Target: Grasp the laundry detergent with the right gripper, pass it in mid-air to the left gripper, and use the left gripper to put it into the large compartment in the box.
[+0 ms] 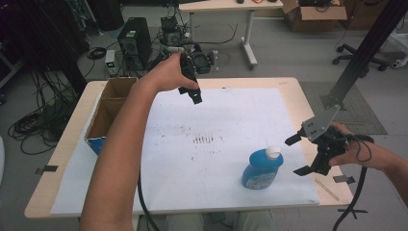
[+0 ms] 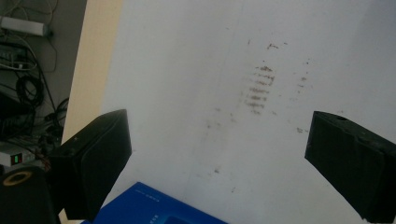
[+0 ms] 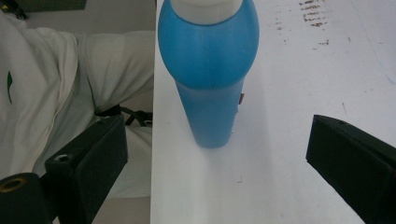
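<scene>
Desk [image 1: 293, 91] spread with white paper [image 1: 231, 125], smudged dark near the middle. Cardboard box [image 1: 109, 113] open at the left edge, blue along its near end. Blue bottle [image 1: 262, 168] with white cap [image 1: 273, 152] upright on the paper toward the near right corner, just inside the near edge. Right gripper [image 1: 299, 155] held just beside the bottle at the right edge, jaws spread wide, empty, bottle not touched. Left gripper [image 1: 192, 94] raised over the far edge by the box, jaws wide apart, nothing held.
</scene>
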